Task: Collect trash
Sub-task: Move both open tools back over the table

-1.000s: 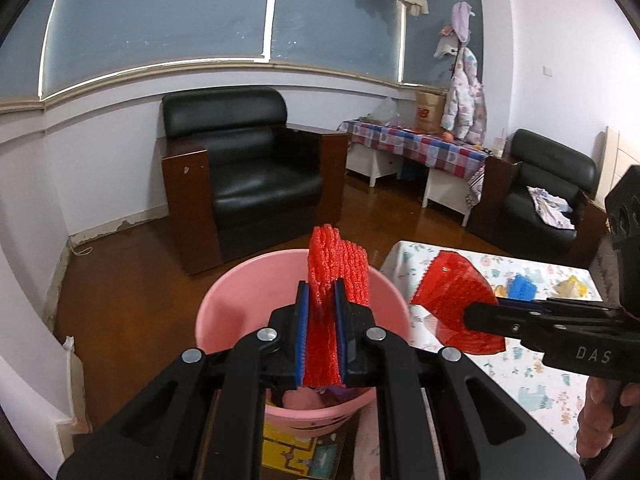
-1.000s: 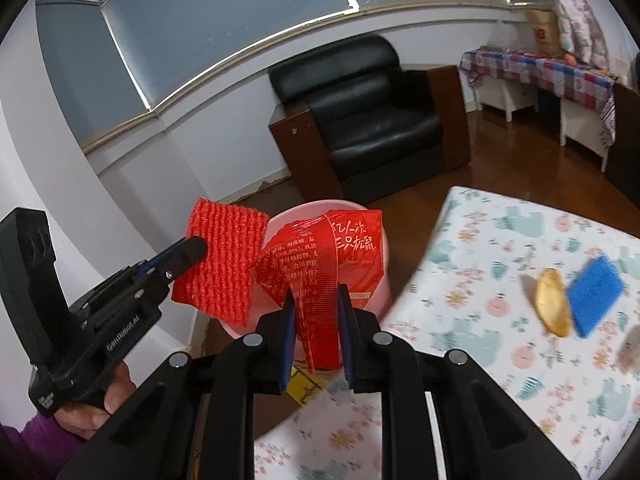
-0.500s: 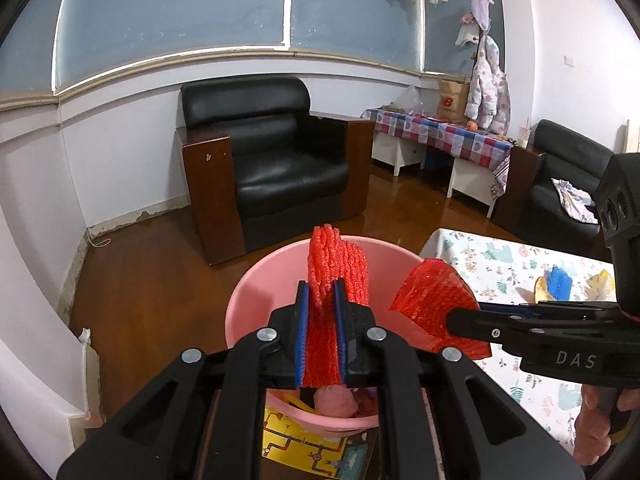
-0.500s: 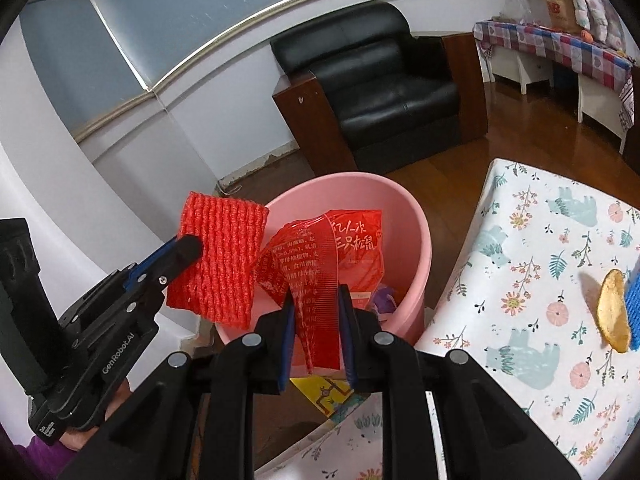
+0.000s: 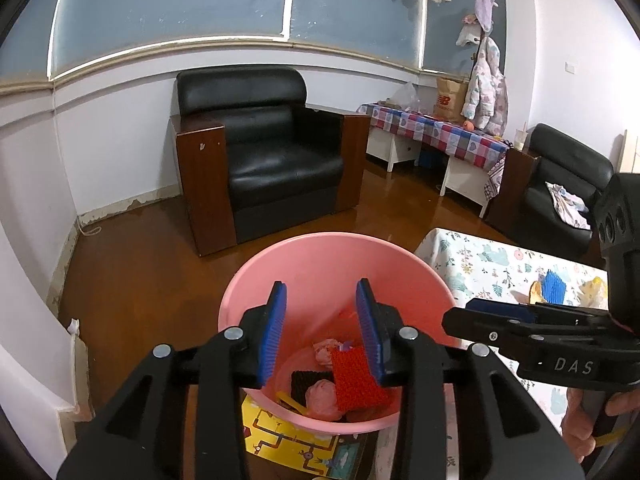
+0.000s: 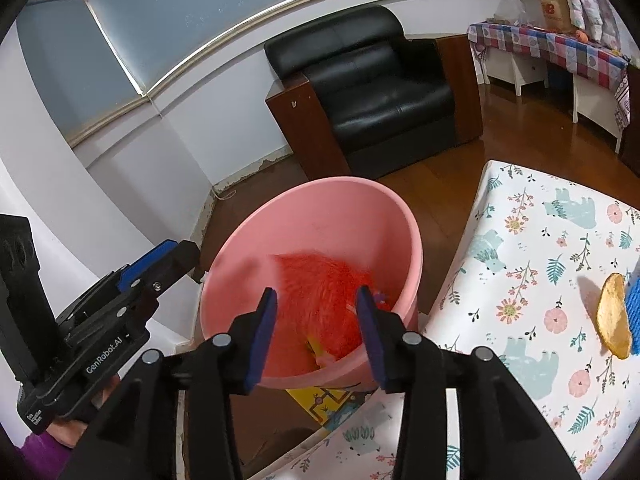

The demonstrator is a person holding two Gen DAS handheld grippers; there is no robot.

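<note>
Both our tongs, the left gripper (image 5: 321, 332) and right gripper (image 6: 316, 330), are opening empty above the pink bucket (image 5: 304, 256), the red trash (image 5: 357, 380) inside it, so next we fetch the table's (image 6: 532, 240) leftover scraps (image 6: 614, 316).

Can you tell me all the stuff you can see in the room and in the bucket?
bucket: one, pink, on the floor by the table
red net piece: one, red, in the bucket
red wrapper: one, red, blurred, falling into the bucket
other scraps: several, pink, black and yellow, at the bucket's bottom
table: one, white cloth with flowers and bears, right of the bucket
yellowish scrap: one, on the table
blue piece: one, on the table beside it
armchair: one, black, by the wall
second armchair: one, black, far right
checked table: one, red and blue cloth, at the back
left gripper: jaws opening, nothing between, over the bucket
right gripper: jaws opening, over the bucket
</note>
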